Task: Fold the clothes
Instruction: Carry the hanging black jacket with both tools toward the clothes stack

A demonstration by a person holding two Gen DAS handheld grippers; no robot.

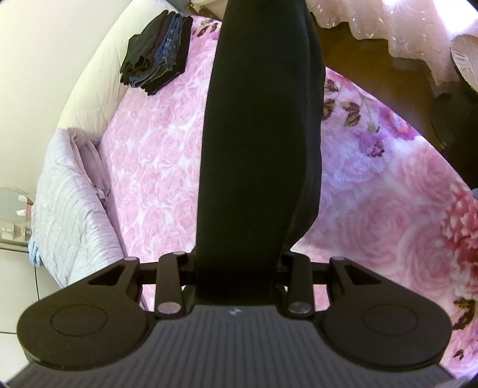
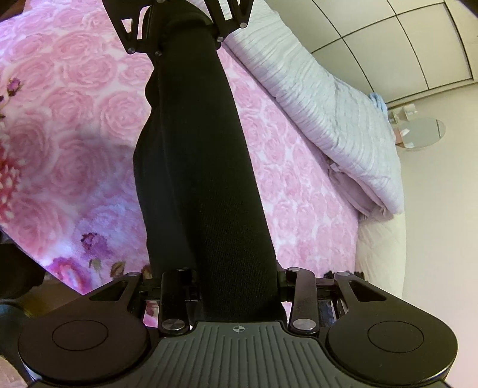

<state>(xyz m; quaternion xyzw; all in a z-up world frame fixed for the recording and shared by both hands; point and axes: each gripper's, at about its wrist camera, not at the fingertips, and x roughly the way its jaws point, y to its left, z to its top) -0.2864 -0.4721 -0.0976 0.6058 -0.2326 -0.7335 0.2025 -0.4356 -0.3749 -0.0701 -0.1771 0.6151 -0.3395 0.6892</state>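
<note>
A long black garment (image 1: 260,143) hangs stretched in a folded band above the bed between my two grippers. My left gripper (image 1: 239,268) is shut on one end of it, and the cloth hides the fingertips. In the right wrist view the black garment (image 2: 203,179) runs from my right gripper (image 2: 239,283), shut on the near end, up to the left gripper (image 2: 185,29) at the top. A pile of folded dark clothes and jeans (image 1: 158,53) lies on the bed's far left corner.
A pink rose-patterned blanket (image 1: 155,167) covers the bed. A folded lilac quilt (image 1: 68,203) lies along its left edge, also seen as the lilac quilt (image 2: 328,113). Pale curtains (image 1: 388,24) and brown floor (image 1: 358,59) are beyond the bed. White wardrobe doors (image 2: 388,44) stand behind.
</note>
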